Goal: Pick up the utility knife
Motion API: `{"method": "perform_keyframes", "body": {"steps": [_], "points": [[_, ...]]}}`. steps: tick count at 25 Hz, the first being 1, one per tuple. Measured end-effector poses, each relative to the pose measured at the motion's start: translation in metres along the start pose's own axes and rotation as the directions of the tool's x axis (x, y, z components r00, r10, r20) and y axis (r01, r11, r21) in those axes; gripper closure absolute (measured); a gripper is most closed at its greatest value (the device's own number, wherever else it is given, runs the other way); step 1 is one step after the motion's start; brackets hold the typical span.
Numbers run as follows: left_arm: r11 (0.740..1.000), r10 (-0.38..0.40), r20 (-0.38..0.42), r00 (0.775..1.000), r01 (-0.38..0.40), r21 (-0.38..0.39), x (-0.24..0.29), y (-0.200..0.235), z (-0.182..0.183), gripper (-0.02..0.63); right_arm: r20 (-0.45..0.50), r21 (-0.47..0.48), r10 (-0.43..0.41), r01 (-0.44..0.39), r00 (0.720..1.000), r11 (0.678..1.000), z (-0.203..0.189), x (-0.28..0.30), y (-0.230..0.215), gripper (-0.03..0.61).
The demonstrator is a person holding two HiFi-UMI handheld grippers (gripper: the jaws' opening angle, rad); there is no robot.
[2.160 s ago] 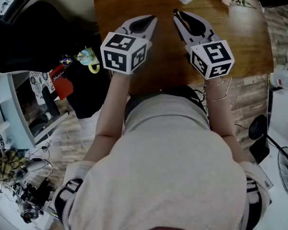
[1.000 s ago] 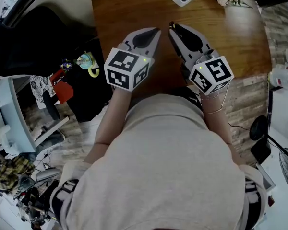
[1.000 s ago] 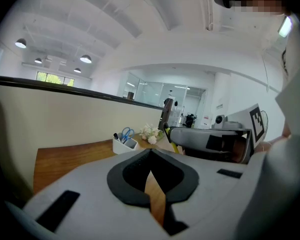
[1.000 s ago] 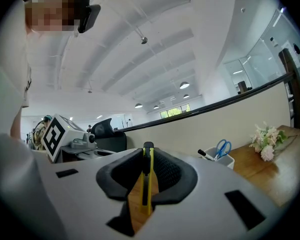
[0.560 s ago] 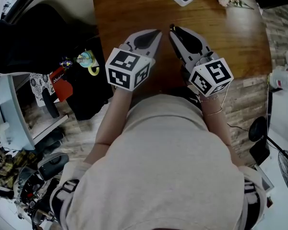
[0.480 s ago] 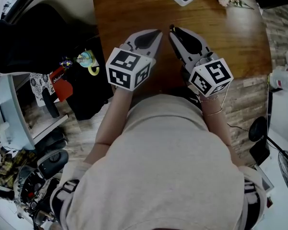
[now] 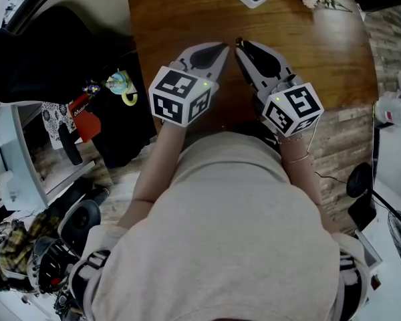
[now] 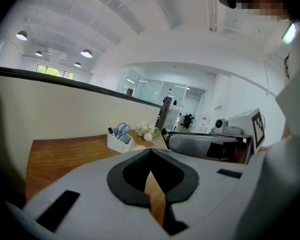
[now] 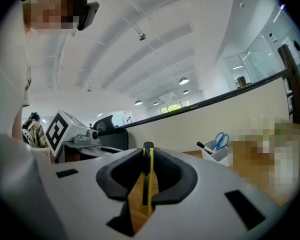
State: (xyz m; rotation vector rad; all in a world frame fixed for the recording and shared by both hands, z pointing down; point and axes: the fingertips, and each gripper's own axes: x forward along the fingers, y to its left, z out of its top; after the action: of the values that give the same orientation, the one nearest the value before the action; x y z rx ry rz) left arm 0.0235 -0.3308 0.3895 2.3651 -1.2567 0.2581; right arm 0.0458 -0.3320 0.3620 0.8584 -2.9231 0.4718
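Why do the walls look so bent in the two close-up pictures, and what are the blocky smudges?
Left gripper view: wide-angle lens bows the wall, corners go dark, the smudge was added to hide a face. Right gripper view: same bending and smudges, utility knife sharp. Head view: table edge curves too.

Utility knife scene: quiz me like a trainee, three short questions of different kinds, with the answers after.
1. True or false: the left hand-held gripper holds the utility knife.
2. What stands in the white holder on the wooden table? A) blue-handled scissors B) a spoon C) a ruler
3. Fill in: the utility knife is clamped between the jaws of the ____ hand-held gripper.
Key: 1 false, its jaws are together with nothing between them. 2 A. 3 right: the right hand-held gripper.
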Motion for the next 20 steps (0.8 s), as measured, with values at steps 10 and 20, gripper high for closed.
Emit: {"method": "perform_keyframes", "body": {"steps": [10,20], "points": [[1.000,0.005,0.006,1.000,-0.005,-0.005,0.0028,-0.0023,0.0017,0.603,-0.001,-0.002,0.001,-0.001,1.000,1.000,0.0021,-0.0042,-0.0040,0.502],[1.000,0.001,0.001,1.000,-0.001,-0.003,0.0058,-0.0059,0.0002,0.603,-0.006,-0.005,0.001,-0.001,1.000,1.000,0.0008,-0.0062,-0.0081,0.502]]}}
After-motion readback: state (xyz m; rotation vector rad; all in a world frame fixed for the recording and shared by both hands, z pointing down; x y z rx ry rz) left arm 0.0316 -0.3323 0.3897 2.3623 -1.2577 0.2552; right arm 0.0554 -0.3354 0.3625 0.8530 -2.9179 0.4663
